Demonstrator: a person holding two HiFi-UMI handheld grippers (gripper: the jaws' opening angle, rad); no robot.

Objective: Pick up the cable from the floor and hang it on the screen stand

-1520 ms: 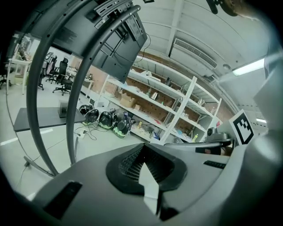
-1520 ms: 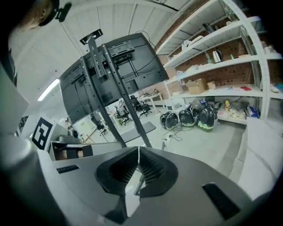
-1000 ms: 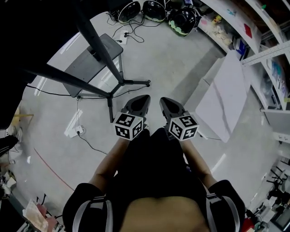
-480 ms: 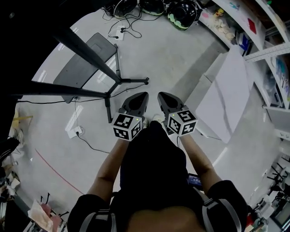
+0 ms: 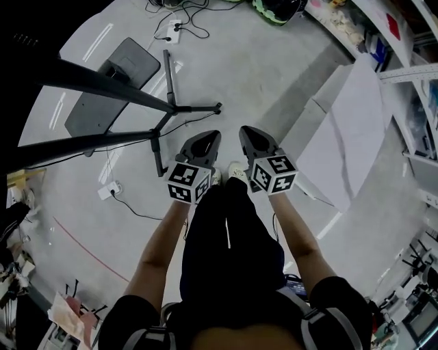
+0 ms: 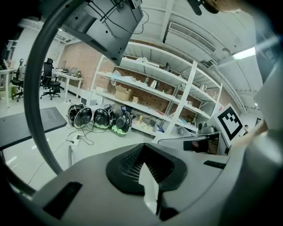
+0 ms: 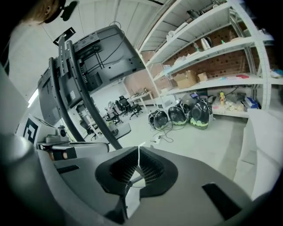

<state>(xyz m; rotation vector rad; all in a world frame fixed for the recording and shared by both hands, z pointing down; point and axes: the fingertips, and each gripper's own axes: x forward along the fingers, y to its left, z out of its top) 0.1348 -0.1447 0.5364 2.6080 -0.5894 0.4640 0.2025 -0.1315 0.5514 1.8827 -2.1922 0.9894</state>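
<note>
Black cables (image 5: 186, 19) lie coiled on the grey floor at the far top of the head view, round a white power strip (image 5: 171, 31); they also show in the left gripper view as cables (image 6: 84, 137) and in the right gripper view as cables (image 7: 164, 137). The screen stand (image 5: 109, 85) leans in from the left with its dark base plate and legs; its screen (image 7: 104, 57) rides high on the pole (image 6: 35, 88). My left gripper (image 5: 207, 137) (image 6: 142, 155) and right gripper (image 5: 248, 131) (image 7: 139, 152) are held side by side at waist height, both shut and empty.
A big white panel (image 5: 345, 137) leans at the right beside shelving (image 5: 387, 31). Helmets (image 6: 101, 118) sit on the floor below the shelves. A second power strip (image 5: 109, 189) with a thin black lead (image 5: 137, 212) lies left of my legs. Office chairs (image 6: 46, 81) stand far off.
The view has shifted forward: the stand's base and legs now lie closer and lower in the picture, and the helmets have slid out at the top. Both grippers stay shut, side by side.
</note>
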